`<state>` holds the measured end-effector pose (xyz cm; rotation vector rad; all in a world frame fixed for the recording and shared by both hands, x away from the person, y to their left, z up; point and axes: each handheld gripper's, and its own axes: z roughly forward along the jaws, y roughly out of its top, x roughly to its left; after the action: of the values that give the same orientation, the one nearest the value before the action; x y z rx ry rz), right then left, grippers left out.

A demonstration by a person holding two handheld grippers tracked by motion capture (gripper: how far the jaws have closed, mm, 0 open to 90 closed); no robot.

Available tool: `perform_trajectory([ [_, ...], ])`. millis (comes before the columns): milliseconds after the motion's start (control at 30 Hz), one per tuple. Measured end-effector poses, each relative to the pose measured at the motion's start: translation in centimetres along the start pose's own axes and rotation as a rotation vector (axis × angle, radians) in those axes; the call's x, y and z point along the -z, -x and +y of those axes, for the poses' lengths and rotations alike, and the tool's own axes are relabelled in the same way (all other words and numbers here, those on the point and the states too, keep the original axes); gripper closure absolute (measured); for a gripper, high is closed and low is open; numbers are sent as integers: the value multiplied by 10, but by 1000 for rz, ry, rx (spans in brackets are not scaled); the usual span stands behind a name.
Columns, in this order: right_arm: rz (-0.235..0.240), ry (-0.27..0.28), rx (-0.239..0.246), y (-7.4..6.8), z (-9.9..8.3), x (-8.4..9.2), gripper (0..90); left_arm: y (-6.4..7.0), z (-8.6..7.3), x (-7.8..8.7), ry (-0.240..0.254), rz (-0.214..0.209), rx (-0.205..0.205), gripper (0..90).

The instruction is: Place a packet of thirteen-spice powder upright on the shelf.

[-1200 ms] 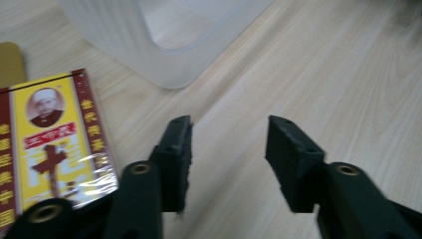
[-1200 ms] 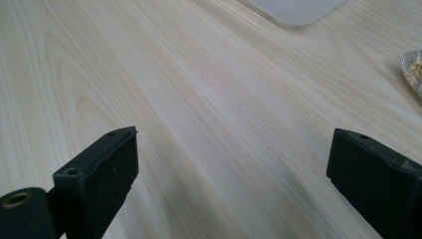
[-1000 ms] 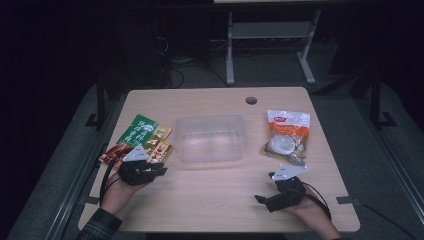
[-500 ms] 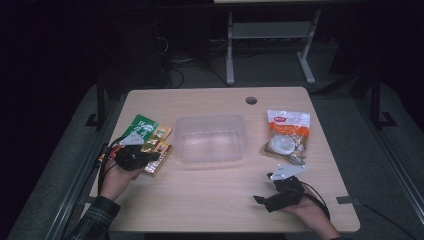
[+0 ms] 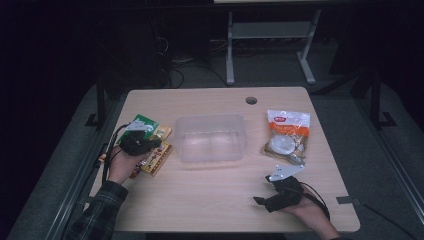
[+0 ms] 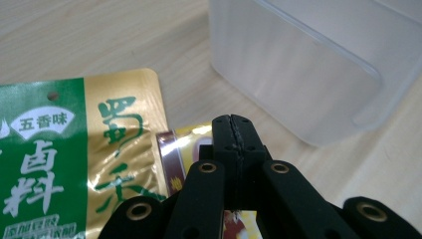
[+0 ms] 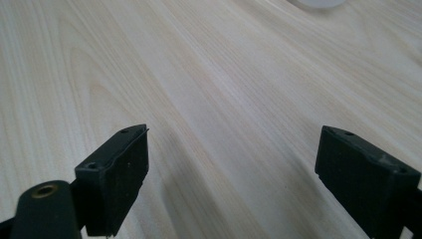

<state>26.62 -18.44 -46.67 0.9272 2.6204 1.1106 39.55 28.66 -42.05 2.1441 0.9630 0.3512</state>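
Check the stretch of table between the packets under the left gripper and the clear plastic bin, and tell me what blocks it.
Nothing visible blocks it. The left gripper, jaws closed, sits over the small yellow packet beside the green and gold packet. Bare table runs from them to the near wall of the clear bin.

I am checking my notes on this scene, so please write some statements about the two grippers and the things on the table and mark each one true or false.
1. The left gripper has its jaws closed together. True.
2. The right gripper grips a packet. False: its jaws stand wide apart over bare table.
3. The clear plastic container holds an orange bag. False: it looks empty; the orange-and-white bag lies to its right.
4. The green packet lies left of the container. True.
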Motion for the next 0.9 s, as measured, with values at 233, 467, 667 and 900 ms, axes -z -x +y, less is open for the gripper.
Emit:
perform_trajectory([
  [233, -5, 8, -6, 0, 0, 1, 131, -11, 9, -16, 22, 14, 11, 899],
  [467, -8, -6, -8, 0, -1, 0, 131, -18, 12, -34, -26, 35, 14, 899],
  [667, -12, 2, -11, 1, -1, 1, 133, -20, 9, -44, -73, 44, 19, 899],
  [900, -15, -2, -12, 1, -2, 2, 134, -16, 7, -42, -85, 26, 20, 899],
])
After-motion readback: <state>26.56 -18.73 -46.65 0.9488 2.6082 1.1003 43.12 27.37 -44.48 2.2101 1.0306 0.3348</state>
